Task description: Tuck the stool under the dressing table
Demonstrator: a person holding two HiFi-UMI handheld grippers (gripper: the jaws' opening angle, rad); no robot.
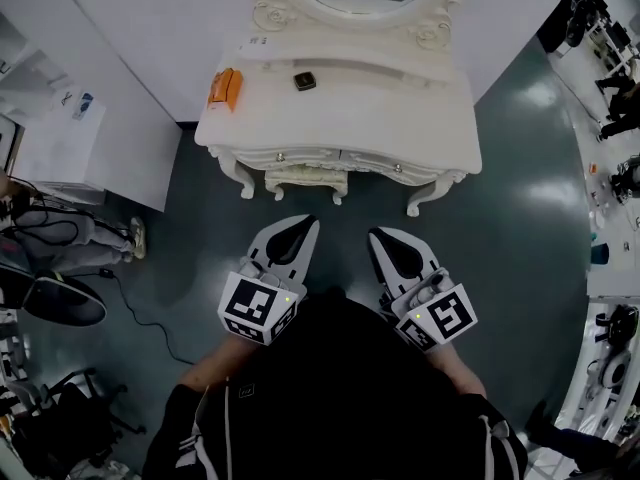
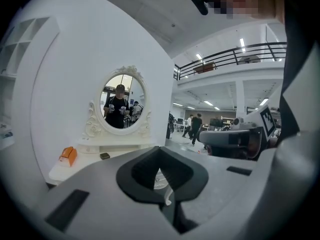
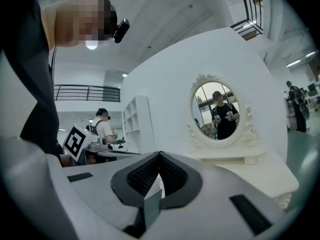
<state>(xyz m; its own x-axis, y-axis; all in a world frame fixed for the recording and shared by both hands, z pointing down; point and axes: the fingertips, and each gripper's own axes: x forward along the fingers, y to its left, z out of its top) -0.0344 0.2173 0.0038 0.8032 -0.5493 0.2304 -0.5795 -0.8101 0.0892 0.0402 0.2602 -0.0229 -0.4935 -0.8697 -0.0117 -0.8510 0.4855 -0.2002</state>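
**Stool parked under table, both grippers empty**

Dark green glossy floor (image 1: 520, 218), white wall (image 1: 150, 28) behind. White ornate dressing table (image 1: 340, 118) stands against the wall, with an oval carved-frame mirror (image 2: 123, 102) on top. On the tabletop, a small orange box (image 1: 225, 86) sits at the left end and a small dark square object (image 1: 304, 80) near the middle, apart from each other. White carved stool (image 1: 305, 180) sits under the table front, between the front legs; only its front edge and feet show. Low white cabinet (image 1: 70, 138) left of the table, black cable (image 1: 140, 313) on the floor near it. Only bare floor lies between grippers and stool.

Left gripper (image 1: 298, 230) and right gripper (image 1: 385, 240) are held side by side at the person's chest, roughly level, tips angled in toward the stool, marker cubes at the body. Both sets of jaws are pressed together with nothing between them.
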